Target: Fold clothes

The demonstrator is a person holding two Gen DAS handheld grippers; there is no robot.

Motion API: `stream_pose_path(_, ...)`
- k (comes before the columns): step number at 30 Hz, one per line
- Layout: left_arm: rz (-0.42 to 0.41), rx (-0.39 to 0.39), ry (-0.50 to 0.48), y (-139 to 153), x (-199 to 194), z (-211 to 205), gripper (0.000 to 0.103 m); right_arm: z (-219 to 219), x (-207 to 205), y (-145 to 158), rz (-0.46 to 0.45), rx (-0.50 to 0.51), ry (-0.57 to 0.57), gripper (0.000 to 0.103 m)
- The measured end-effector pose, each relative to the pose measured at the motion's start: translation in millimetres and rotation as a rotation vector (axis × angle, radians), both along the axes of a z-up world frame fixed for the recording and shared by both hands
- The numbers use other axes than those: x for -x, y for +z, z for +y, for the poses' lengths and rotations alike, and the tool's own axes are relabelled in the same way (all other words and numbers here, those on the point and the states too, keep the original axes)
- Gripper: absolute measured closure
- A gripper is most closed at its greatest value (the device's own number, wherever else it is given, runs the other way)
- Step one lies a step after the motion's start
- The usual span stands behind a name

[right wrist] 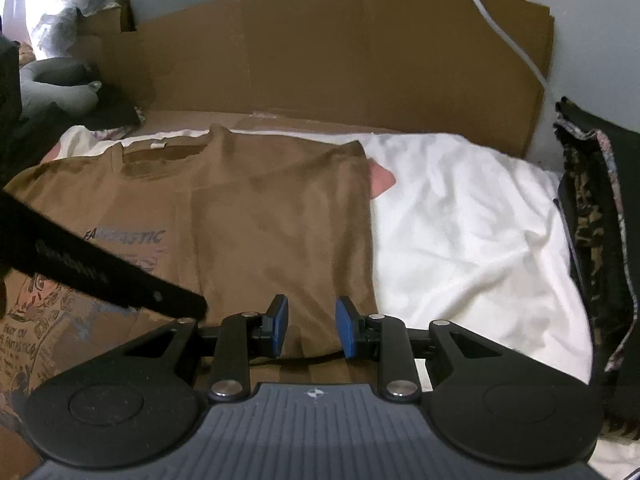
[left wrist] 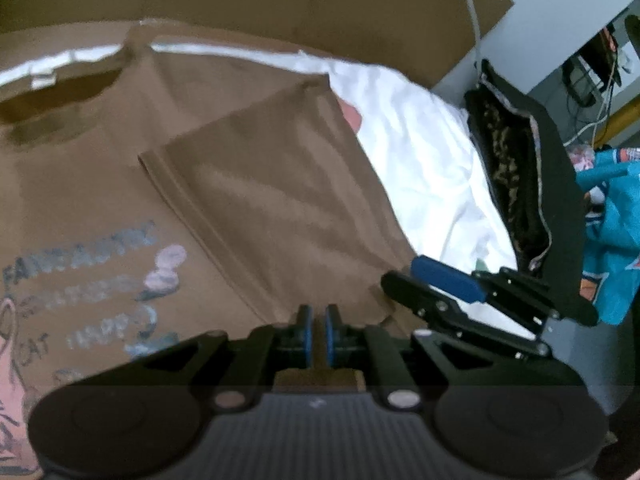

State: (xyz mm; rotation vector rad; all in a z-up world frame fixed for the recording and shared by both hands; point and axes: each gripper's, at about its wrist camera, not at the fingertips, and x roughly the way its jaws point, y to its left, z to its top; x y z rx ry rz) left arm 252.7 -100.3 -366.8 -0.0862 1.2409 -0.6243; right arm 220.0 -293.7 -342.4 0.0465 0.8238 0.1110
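A brown T-shirt [left wrist: 100, 168] with a blue and pink print lies face up on a white sheet [left wrist: 432, 168]. Its right side and sleeve [left wrist: 280, 208] are folded over onto the front. My left gripper [left wrist: 318, 336] is shut on the folded brown fabric at its near edge. My right gripper [right wrist: 312, 326] is open just above the folded part of the shirt [right wrist: 280, 220], near its right edge, with nothing between the pads. In the left wrist view the right gripper [left wrist: 452, 284] shows to the right of the fold. The left gripper's body [right wrist: 100, 276] crosses the right wrist view at the left.
A cardboard wall [right wrist: 360, 60] stands behind the sheet [right wrist: 460, 220]. A dark patterned garment [right wrist: 592, 208] lies at the right edge. A teal garment [left wrist: 616, 240] lies further right. A white cable [right wrist: 504, 28] hangs over the cardboard. A grey pillow [right wrist: 56, 84] lies at back left.
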Motion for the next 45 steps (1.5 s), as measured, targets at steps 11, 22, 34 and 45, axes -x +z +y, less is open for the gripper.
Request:
stream_pose_path(11,0.049,-0.029,0.012,-14.6,8.7,1.6,0.097,9.7,9.3,-16.6,0.077,0.001,0.023,0.070)
stream_pose_path(22,0.011,-0.090,0.066,46.6,35.3,48.6,0.069,18.6,27.5,16.4,0.171,-0.045,0.049,0.070)
stream_pose_path(34,-0.100,-0.039,0.227,153.5,16.7,116.3,0.065,28.3,41.0,111.6,0.155,-0.062,0.023,0.059)
stream_pose_path(45,-0.145,-0.060,0.277,196.6,43.5,187.3,0.058,52.3,40.5,162.8,0.126,-0.089,0.030,0.050)
